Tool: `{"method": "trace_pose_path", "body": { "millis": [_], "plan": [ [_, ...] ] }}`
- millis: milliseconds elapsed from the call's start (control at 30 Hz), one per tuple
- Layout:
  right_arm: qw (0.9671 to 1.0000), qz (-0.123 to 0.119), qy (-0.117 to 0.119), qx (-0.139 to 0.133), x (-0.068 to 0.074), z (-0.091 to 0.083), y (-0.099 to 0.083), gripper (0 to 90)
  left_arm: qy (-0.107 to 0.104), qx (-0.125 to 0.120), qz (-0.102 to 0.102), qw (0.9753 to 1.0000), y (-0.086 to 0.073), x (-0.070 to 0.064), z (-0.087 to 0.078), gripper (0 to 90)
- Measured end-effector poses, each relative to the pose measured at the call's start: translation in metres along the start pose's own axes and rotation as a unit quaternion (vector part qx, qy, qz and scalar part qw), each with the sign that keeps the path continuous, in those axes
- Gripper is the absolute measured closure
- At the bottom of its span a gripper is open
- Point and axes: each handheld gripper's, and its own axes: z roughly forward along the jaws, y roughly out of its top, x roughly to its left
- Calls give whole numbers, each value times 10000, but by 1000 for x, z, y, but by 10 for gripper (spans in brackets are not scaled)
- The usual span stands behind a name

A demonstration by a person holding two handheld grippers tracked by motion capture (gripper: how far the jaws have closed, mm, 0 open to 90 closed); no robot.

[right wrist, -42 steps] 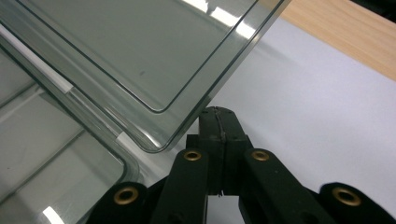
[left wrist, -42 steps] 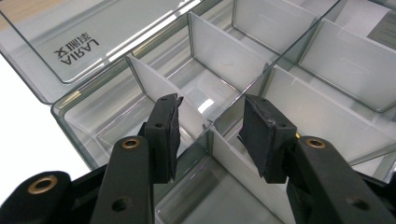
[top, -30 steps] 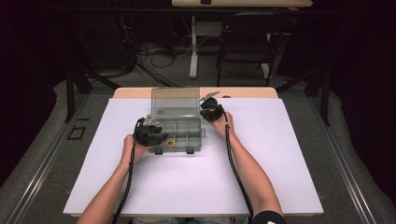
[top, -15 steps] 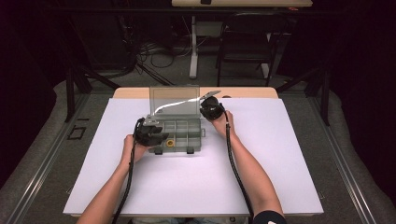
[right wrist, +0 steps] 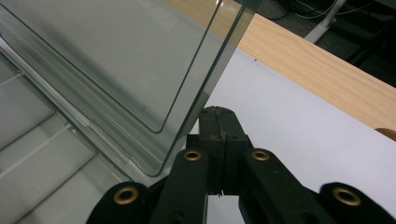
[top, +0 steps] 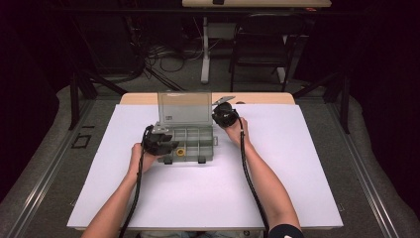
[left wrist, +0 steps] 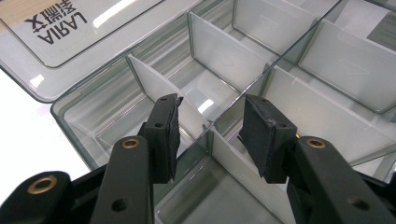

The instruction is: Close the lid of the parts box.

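A clear grey compartment box (top: 198, 145) lies open on the white sheet, its lid (top: 184, 108) standing upright at the far side. A small yellow item (top: 181, 152) sits in a front compartment. My left gripper (top: 158, 141) is at the box's left front corner. In the left gripper view it (left wrist: 210, 126) is open, its jaws straddling a white divider (left wrist: 196, 116) above the compartments. My right gripper (top: 224, 114) is against the lid's right edge. In the right gripper view it (right wrist: 218, 126) is shut, pads together, just right of the lid's edge (right wrist: 205, 88).
The white sheet (top: 208, 193) covers most of the wooden table (top: 267, 98), with open room on every side of the box. A dark chair (top: 262, 39) and floor cables (top: 163, 59) lie beyond the far edge.
The lid's tilt and glare shifted a little half a second ago, and it now stands upright again. Both hands stay about where they were.
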Motion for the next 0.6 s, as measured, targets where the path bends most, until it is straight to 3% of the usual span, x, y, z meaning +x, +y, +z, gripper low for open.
{"method": "trace_pose_path", "body": {
  "millis": [600],
  "plan": [
    [9997,-48,-37,-239,1,-9,4,900,5,-9,-17,10000,0,0,0,569]
  ]
}}
